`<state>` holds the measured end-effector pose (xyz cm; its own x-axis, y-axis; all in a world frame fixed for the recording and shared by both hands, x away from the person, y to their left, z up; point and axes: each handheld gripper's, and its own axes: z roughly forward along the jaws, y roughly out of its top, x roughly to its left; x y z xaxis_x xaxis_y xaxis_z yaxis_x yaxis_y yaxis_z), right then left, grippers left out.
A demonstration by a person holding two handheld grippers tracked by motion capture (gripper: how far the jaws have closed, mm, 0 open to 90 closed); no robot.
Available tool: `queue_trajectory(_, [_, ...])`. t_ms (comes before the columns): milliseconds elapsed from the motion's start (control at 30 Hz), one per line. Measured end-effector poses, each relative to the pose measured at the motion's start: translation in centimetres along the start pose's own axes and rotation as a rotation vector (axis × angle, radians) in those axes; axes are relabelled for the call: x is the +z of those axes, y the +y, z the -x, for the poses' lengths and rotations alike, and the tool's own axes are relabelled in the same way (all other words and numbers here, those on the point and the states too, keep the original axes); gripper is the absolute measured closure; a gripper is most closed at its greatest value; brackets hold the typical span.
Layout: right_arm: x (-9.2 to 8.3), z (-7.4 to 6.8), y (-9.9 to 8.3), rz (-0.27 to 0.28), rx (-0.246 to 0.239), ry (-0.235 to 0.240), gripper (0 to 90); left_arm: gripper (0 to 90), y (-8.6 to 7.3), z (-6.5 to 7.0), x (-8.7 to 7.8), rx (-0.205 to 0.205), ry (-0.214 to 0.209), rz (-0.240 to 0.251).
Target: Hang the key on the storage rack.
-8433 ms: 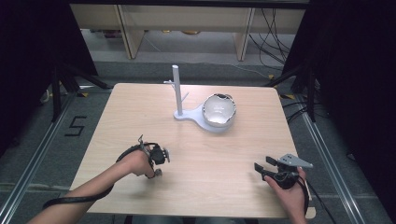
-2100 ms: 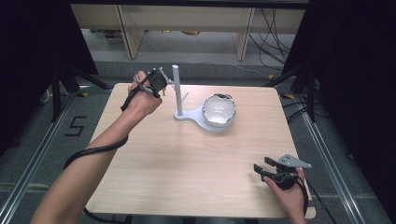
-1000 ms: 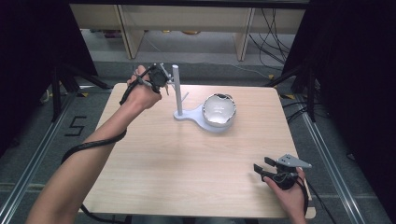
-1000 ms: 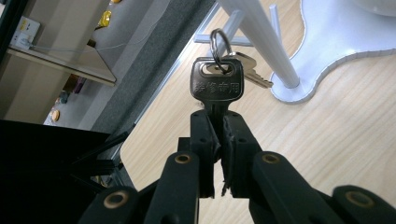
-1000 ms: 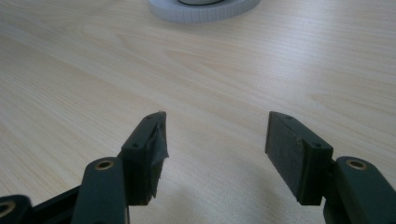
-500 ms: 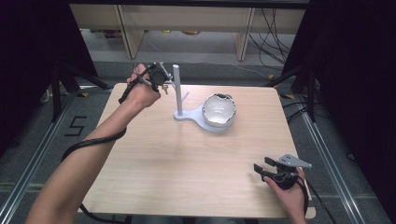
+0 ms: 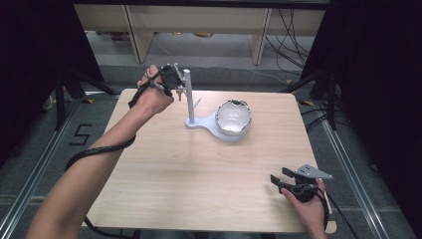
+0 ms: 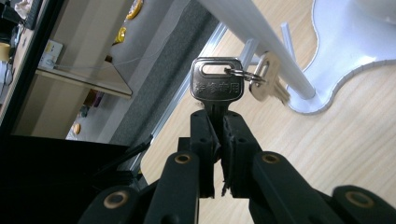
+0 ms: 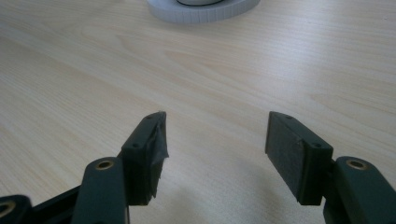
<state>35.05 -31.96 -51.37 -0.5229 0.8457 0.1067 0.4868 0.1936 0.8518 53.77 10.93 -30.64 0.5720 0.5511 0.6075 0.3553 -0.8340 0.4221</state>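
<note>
Table (image 7: 199, 174): light wood, seen from above.

Stand (image 7: 204, 121): a pale grey flat base is lying at the 12 o'clock end of the table, with an upright post (image 7: 188, 94) rising from its 9 o'clock lobe. In the left gripper view the post (image 8: 261, 46) is crossing the frame on a slant, and the base (image 8: 345, 60) is being shown toward 2 o'clock.

Bowl (image 7: 232, 117): white, glossy, being carried on the 3 o'clock lobe of the base. Its rim (image 9: 205, 9) is being shown at 12 o'clock in the right gripper view.

Left gripper (image 7: 171, 82): being held raised at 11 o'clock over the table, just beside the upper post. Its jaws are being kept clenched on the blade of a silver key (image 8: 217, 86), whose square head is standing up above the pads (image 8: 238, 140).

Second key (image 8: 266, 84): joined to the first by a small ring (image 8: 238, 73), hanging against the post; whether it is being touched by the post cannot be told.

Right gripper (image 7: 284, 180): being held low at 5 o'clock near the table's near edge, well apart from the stand. Its jaws are being kept released and wide, with bare tabletop (image 9: 210, 93) between them and nothing being grasped.
</note>
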Motion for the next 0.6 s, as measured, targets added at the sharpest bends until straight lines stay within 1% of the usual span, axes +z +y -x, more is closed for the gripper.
queue_trajectory(200, [0.0, 0.0, 0.0, -0.005, -0.002, -0.001, 39.5, 83.6, -0.2, -0.1, 0.3, -0.001, 0.016, 0.005])
queue_trajectory(300, [0.0, 0.0, 0.0, -0.002, 0.003, 0.001, 39.5, 83.5, -0.5, 0.1, 0.3, 0.011, 0.029, 0.016])
queue_trajectory(367, [0.0, 0.0, 0.0, -0.008, -0.004, 0.000, 39.5, 83.5, -0.7, 0.2, 0.3, 0.019, 0.034, 0.025])
queue_trajectory(400, [0.0, 0.0, 0.0, -0.010, -0.004, 0.001, 39.5, 83.5, -0.9, 0.3, 0.3, 0.014, 0.036, 0.032])
queue_trajectory(533, [0.0, -0.1, 0.0, -0.012, -0.006, -0.002, 39.5, 83.5, -1.3, 0.4, 0.4, 0.024, 0.048, 0.038])
queue_trajectory(600, [0.1, 0.0, 0.0, -0.008, -0.009, -0.003, 39.5, 83.5, -1.6, 0.6, 0.5, 0.035, 0.054, 0.039])
